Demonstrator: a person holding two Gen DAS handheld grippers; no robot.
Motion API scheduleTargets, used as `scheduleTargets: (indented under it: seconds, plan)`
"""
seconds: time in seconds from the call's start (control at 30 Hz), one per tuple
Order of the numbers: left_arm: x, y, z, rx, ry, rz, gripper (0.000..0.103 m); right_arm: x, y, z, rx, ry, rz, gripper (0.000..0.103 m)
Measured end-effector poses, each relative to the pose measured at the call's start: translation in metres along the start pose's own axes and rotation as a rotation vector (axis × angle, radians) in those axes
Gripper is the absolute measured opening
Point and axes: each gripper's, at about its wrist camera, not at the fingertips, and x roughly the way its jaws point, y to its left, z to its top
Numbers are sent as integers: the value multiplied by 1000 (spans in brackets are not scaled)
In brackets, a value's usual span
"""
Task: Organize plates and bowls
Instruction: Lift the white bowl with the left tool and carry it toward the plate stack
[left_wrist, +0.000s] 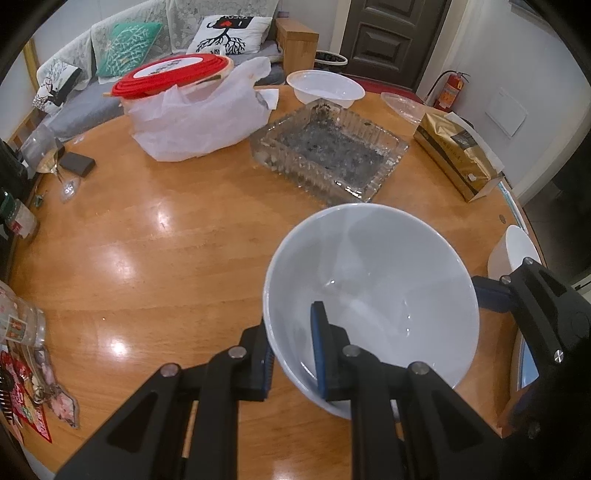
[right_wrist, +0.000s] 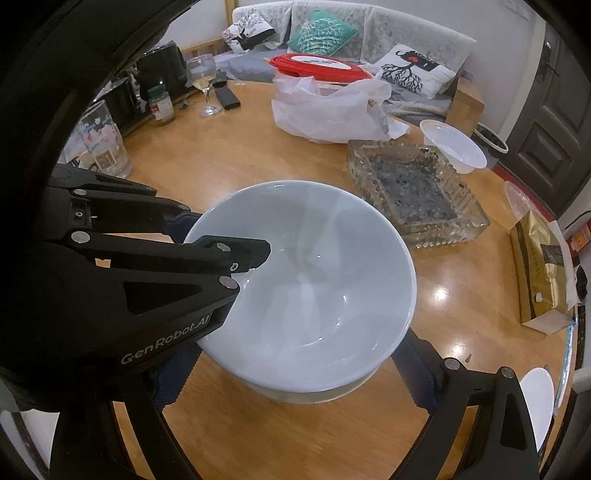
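A white bowl (left_wrist: 369, 273) hangs tilted just above the round wooden table (left_wrist: 166, 258). My left gripper (left_wrist: 291, 358) is shut on its near rim, one blue pad inside the bowl and the other outside. In the right wrist view the same bowl (right_wrist: 314, 280) fills the middle. My right gripper (right_wrist: 295, 373) straddles it with jaws wide, and its pads (right_wrist: 410, 354) lie against opposite sides under the rim. In the left wrist view, one right pad (left_wrist: 489, 295) touches the bowl's outer wall. The left gripper (right_wrist: 255, 254) reaches in from the left.
Behind the bowl stands a square glass dish (left_wrist: 328, 151) with dark residue. Farther back are a white bag (left_wrist: 192, 118) under a red-lidded container, a clear plastic bowl (left_wrist: 325, 86) and a gold box (left_wrist: 458, 155). A wine glass (left_wrist: 55, 162) stands left, a white dish (left_wrist: 513, 251) at the right edge.
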Motion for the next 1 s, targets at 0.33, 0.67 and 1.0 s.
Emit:
scheduleTargets:
  seconds: [0.33,0.67,1.0]
  plan:
    - [7,0,-3,4,10,9,14,4,1,-3,1,17,2,93]
    - [12,-1,-4,13,18,23,14,4,1,-6,-10,24,-5,93]
    - [13,-6,-8,26,20,45,16,4,1,-12,-19,33,-18,93]
